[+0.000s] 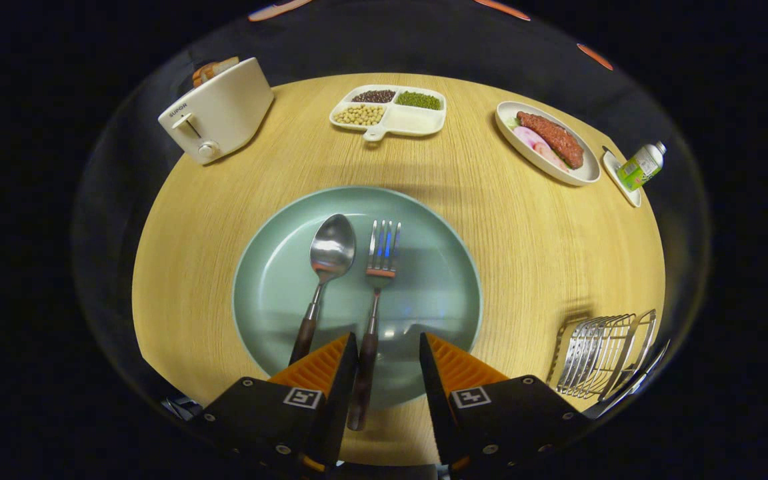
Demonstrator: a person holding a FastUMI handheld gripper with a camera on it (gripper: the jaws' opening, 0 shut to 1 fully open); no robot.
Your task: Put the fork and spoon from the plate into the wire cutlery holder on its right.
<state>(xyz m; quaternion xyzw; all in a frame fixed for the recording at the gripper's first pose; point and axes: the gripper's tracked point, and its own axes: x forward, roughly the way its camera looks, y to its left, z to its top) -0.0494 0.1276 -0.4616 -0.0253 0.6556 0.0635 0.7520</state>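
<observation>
Bench: round light-wood bench [237, 220] against dark booth cloth; all places below are given from the green plate.
Hand-held gripper: hand-held gripper [388, 350] sits over the near rim of the plate, jaws set moderately wide, holding nothing.
Fingers: orange ribbed fingers [321, 367] stand either side of the fork handle; the handle runs close along the left one, contact not certain; clear gap to the right one.
Plate: pale green plate [277, 280], round, at the middle of the bench, near rim under the fingers.
Fork: fork [379, 280] lies on the plate right of centre, tines pointing away, dark handle crossing the near rim and ending between the fingers.
Spoon: spoon [325, 267] lies on the plate just left of the fork, bowl away, roughly parallel, dark handle reaching the near rim beside the left finger; apart from the fork.
Cutlery holder: wire cutlery holder [601, 353] stands right of the plate on the bench, near its edge, well apart from the plate; contents cannot be told.
Toaster: white toaster [217, 110] far left beyond the plate, bread showing in its slot.
Divided dish: white divided dish [391, 110] straight beyond the plate, holding beans and grains in compartments.
Oval dish: white oval dish [547, 140] far right beyond the plate, food on it.
Bottle: small bottle [641, 165] lying on a small dish, just right of the oval dish.
</observation>
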